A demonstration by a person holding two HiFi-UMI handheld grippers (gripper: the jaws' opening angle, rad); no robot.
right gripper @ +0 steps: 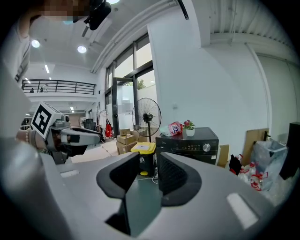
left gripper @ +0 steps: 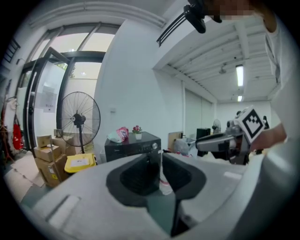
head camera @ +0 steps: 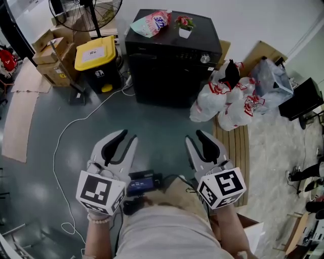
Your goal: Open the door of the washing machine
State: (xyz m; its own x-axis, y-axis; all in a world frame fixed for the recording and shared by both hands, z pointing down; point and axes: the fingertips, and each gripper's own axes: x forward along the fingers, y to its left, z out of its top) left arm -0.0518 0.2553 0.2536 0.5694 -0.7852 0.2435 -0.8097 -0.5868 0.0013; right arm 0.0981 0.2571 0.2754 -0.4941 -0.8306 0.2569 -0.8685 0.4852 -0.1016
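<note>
The black washing machine (head camera: 172, 66) stands at the far side of the grey floor, its knob and control panel facing me; I cannot make out its door on the dark front. It shows small beyond the jaws in the left gripper view (left gripper: 133, 146) and in the right gripper view (right gripper: 187, 145). My left gripper (head camera: 127, 135) and right gripper (head camera: 194, 135) are held side by side close to my body, well short of the machine. Both are open with nothing between the jaws, as each gripper's own view confirms for the left gripper (left gripper: 161, 161) and the right gripper (right gripper: 149, 161).
A pink detergent bag (head camera: 151, 23) and a small flower pot (head camera: 184, 28) sit on the machine. To its left are a yellow-lidded bin (head camera: 96, 53), cardboard boxes (head camera: 53, 58) and a fan (head camera: 86, 12). White plastic bags (head camera: 228, 101) lie at its right. A white cable (head camera: 66, 136) crosses the floor.
</note>
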